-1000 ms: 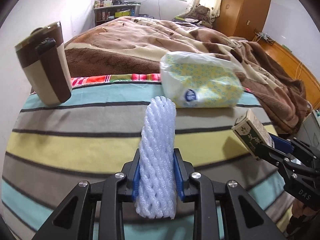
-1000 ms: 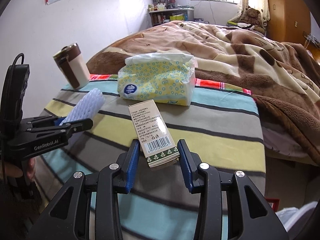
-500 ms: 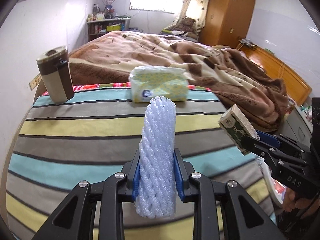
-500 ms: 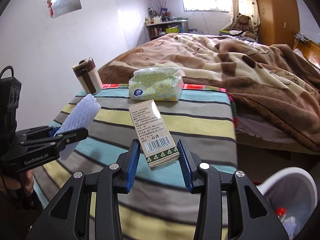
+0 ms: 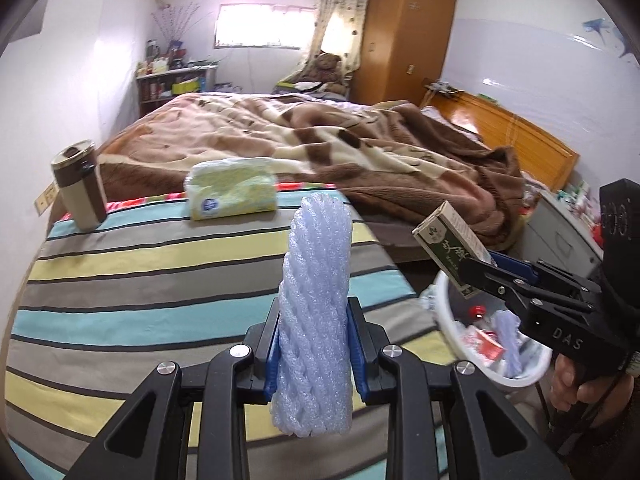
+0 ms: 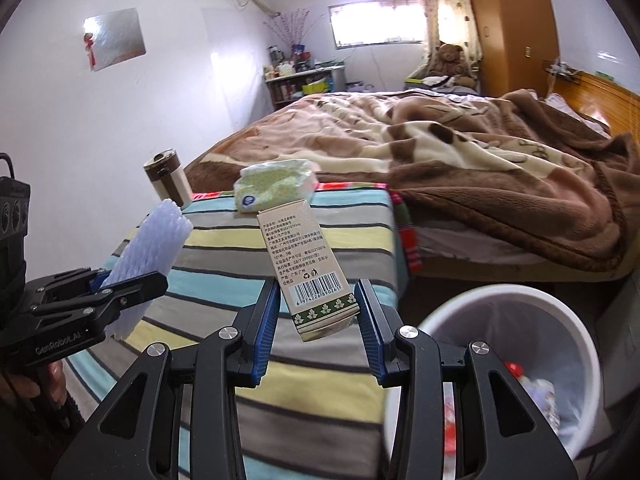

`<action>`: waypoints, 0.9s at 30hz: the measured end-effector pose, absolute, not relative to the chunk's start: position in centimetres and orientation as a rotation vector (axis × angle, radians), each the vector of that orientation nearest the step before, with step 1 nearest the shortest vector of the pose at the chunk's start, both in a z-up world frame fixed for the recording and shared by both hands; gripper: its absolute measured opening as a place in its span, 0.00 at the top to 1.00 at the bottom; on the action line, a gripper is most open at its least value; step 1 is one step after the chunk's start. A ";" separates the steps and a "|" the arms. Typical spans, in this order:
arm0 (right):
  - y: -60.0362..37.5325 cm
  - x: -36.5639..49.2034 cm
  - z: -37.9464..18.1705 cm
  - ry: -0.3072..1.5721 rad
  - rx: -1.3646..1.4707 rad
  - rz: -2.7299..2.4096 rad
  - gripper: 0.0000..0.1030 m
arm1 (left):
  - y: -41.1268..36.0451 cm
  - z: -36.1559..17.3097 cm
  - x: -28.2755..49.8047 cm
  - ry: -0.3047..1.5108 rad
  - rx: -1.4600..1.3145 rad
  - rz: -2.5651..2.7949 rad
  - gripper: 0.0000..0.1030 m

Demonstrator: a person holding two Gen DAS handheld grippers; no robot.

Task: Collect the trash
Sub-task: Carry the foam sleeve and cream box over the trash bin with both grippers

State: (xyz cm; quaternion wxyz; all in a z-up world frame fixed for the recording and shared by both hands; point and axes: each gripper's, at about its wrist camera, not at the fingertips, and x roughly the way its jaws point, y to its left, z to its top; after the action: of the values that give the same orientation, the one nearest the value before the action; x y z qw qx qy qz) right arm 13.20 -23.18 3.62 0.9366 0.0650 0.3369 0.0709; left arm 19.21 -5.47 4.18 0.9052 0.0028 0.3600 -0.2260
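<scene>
The step in hand looks like the carry to the bin: both pieces of trash are lifted clear of the striped desk and neither is released yet. The left gripper has its fingers closed on a pale blue foam net sleeve, held upright above the near part of the desk. The right gripper has its fingers pressed against the lower end of a small carton, tilted with its barcode toward the camera; it hangs over the desk's near right corner. The white trash bin stands on the floor just right of the desk, near the bed, with some wrappers already inside.

Judging from this, the carton goes first, since the right gripper is nearest the bin: it needs to travel right and down until the carton is over the opening, then the fingers should part. The foam sleeve must cross farther right to follow it.

A tissue pack and a brown tumbler remain at the desk's far edge.
</scene>
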 end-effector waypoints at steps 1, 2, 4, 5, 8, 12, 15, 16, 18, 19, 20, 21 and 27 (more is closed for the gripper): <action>-23.6 12.8 3.7 0.681 0.138 0.136 0.61 | -6.0 4.3 18.8 0.742 0.009 -0.479 0.72; -24.0 12.5 3.7 0.677 0.141 0.129 0.61 | -6.6 4.3 18.5 0.741 0.015 -0.490 0.72; -24.9 11.7 3.8 0.666 0.151 0.106 0.61 | -7.3 4.4 17.9 0.740 0.016 -0.506 0.72; -25.2 11.4 3.8 0.661 0.156 0.100 0.61 | -7.8 4.5 17.5 0.736 0.021 -0.520 0.72; -26.3 10.4 3.9 0.654 0.167 0.069 0.61 | -9.4 4.8 16.5 0.722 0.043 -0.537 0.72; -28.1 9.3 3.6 0.653 0.187 0.021 0.61 | -11.8 4.8 15.5 0.719 0.055 -0.591 0.72; -29.5 8.7 3.2 0.660 0.202 -0.023 0.61 | -13.6 4.5 15.1 0.728 0.059 -0.624 0.72; -30.1 8.5 2.9 0.664 0.207 -0.043 0.61 | -14.3 4.4 14.9 0.734 0.060 -0.635 0.72; -31.0 8.1 2.7 0.670 0.210 -0.073 0.61 | -15.5 4.0 14.7 0.743 0.064 -0.656 0.72; -31.4 7.9 2.5 0.675 0.214 -0.087 0.61 | -16.2 3.8 14.6 0.749 0.066 -0.668 0.72; -32.0 7.8 2.3 0.683 0.218 -0.107 0.61 | -16.8 3.6 14.6 0.758 0.066 -0.680 0.72; -32.3 7.6 2.2 0.684 0.219 -0.122 0.61 | -17.4 3.4 14.4 0.763 0.067 -0.693 0.72; -34.0 7.0 1.3 0.716 0.225 -0.179 0.61 | -21.1 2.0 13.7 0.799 0.078 -0.738 0.72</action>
State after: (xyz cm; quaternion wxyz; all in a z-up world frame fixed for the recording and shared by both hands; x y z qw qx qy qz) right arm 6.98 -34.02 1.34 0.9265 0.1099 0.3492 -0.0873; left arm 13.70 -21.09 1.98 0.8551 0.0372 0.3798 -0.3511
